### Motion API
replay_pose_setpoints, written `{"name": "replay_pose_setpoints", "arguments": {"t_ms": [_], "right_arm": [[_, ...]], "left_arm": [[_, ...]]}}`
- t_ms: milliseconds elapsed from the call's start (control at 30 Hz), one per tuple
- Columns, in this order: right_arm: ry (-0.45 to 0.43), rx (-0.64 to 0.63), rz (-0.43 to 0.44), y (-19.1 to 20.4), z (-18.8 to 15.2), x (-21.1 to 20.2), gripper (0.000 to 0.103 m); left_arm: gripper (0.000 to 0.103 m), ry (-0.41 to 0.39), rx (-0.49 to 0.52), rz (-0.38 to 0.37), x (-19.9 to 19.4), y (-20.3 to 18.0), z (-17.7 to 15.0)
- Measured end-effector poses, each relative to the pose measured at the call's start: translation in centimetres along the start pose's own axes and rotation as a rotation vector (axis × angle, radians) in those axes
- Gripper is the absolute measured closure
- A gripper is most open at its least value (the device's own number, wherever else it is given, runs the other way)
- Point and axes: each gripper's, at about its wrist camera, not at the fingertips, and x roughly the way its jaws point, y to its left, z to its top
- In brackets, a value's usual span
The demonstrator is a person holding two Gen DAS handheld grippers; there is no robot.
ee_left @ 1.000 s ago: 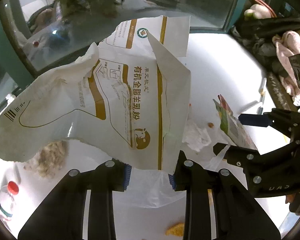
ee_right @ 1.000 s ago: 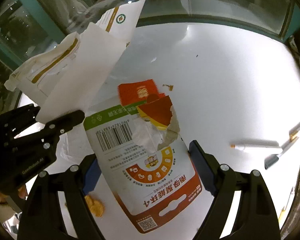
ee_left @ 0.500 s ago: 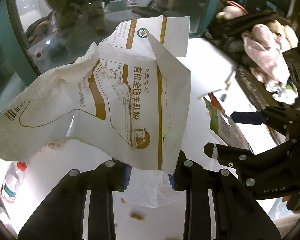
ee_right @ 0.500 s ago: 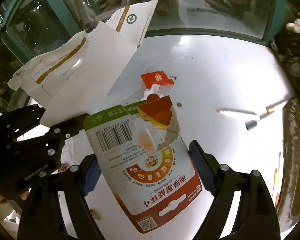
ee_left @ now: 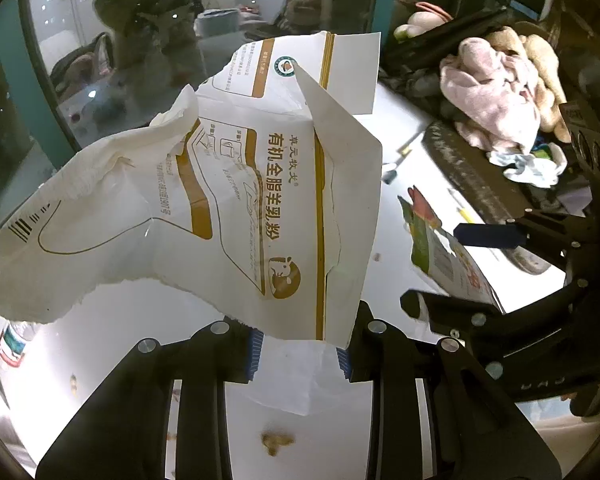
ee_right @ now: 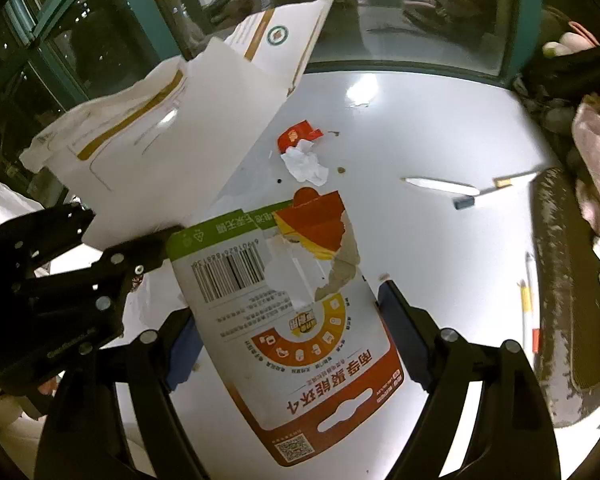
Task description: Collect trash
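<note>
My left gripper (ee_left: 300, 348) is shut on the lower edge of a torn white and gold paper bag (ee_left: 220, 200), which stands up and fills the left wrist view. The same bag (ee_right: 160, 132) shows at the upper left of the right wrist view, beside the left gripper (ee_right: 116, 236). My right gripper (ee_right: 290, 328) is shut wide across a torn white and orange pouch (ee_right: 300, 360) with a barcode. That pouch (ee_left: 440, 248) and the right gripper (ee_left: 452, 270) appear at the right of the left wrist view. Both pieces hang above the white table (ee_right: 440, 260).
A crumpled tissue (ee_right: 306, 164) and a red wrapper (ee_right: 296, 136) lie mid-table, with pens (ee_right: 440, 186) to the right. A dark rolled mat (ee_right: 560, 280) and pink cloth (ee_left: 496, 96) line the right edge. A water bottle (ee_left: 14, 344) lies at the left, crumbs (ee_left: 276, 440) below.
Both grippers have risen and travelled across the table with their trash still held. The tissue and red wrapper now show clear of the pouch, and the pink cloth has come closer.
</note>
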Motion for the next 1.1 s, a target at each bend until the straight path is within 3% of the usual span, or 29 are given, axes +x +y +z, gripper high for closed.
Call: {"name": "replay_pose_setpoints", "arguments": {"t_ms": [400,767,1100], "right_arm": [[-0.073,0.174,-0.120,1.1,-5.5,-4.6,0.025],[-0.122,0.410,-0.282,3.2,-13.6,-8.4,0.025],[-0.172,0.583,-0.388,3.4,-19.9,-12.3,0.025]], "left_arm": [[0.076,0.004,0.215,-0.140,-2.4,-3.9,-3.9],[0.076,-0.006,0.439,-0.322,-4.6,-7.8,-7.9],[0.076,0.000,0.616,-0.437,-6.5,-13.0,-10.9]]}}
